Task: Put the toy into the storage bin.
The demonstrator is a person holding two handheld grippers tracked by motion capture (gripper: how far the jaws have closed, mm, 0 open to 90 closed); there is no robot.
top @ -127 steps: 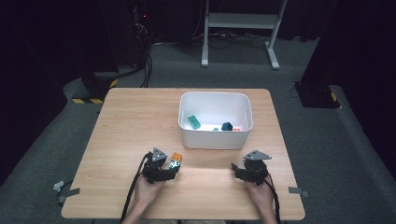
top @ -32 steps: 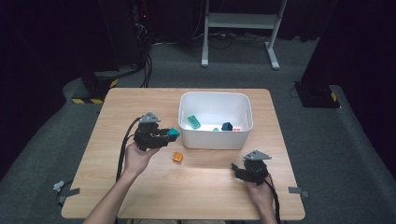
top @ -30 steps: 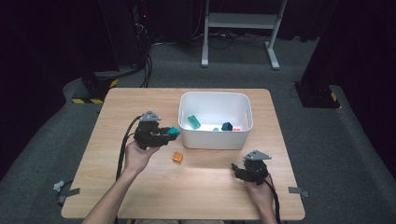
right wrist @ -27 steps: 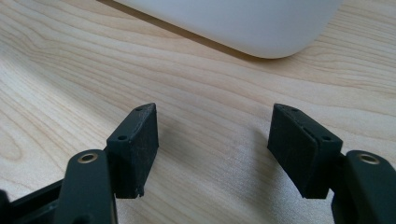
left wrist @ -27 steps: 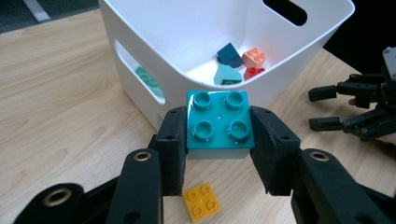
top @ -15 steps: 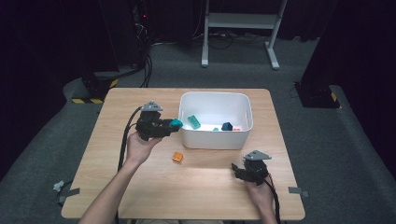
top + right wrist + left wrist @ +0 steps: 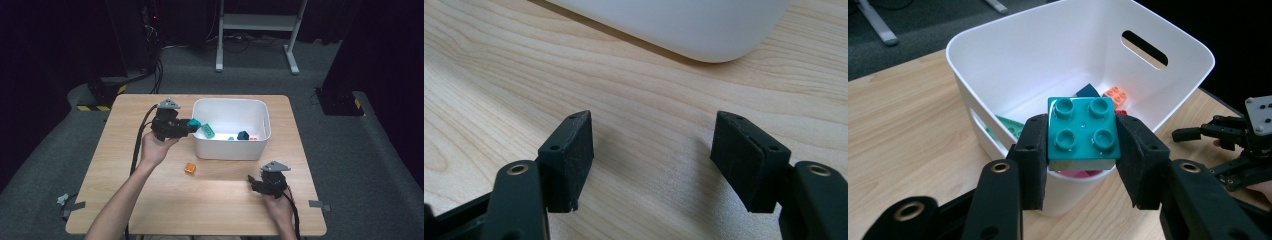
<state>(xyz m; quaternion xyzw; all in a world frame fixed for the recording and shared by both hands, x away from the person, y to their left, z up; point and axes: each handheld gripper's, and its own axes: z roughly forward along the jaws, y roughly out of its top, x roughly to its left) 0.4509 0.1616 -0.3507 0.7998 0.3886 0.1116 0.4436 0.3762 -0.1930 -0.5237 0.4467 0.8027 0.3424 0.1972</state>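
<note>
A: Left gripper (image 7: 1083, 165) is clamped on the teal block (image 7: 1083, 132), pads pressing both its sides, studs facing up.

B: And where's that block sitting?

A: In the air, right at the near rim of the white bin (image 7: 998, 60). In the high view the block (image 7: 194, 123) hangs at the bin's (image 7: 230, 150) left wall, off the table (image 7: 150, 200).

B: What's inside the bin?

A: A green piece (image 7: 207, 131), a dark blue one (image 7: 243, 135), and a small orange one (image 7: 1115, 95) against the far side. Something pink shows just under the held block, too hidden to name.

B: Right gripper?

A: Right gripper (image 7: 651, 160) has its jaws wide apart, nothing between them, just bare wood. It rests low on the table near the front edge (image 7: 262, 184), with the bin's rounded corner ahead of it.

B: Anything loose on the table?

A: One orange block (image 7: 190, 168), alone in front of the bin, between the two hands and touching neither.
</note>
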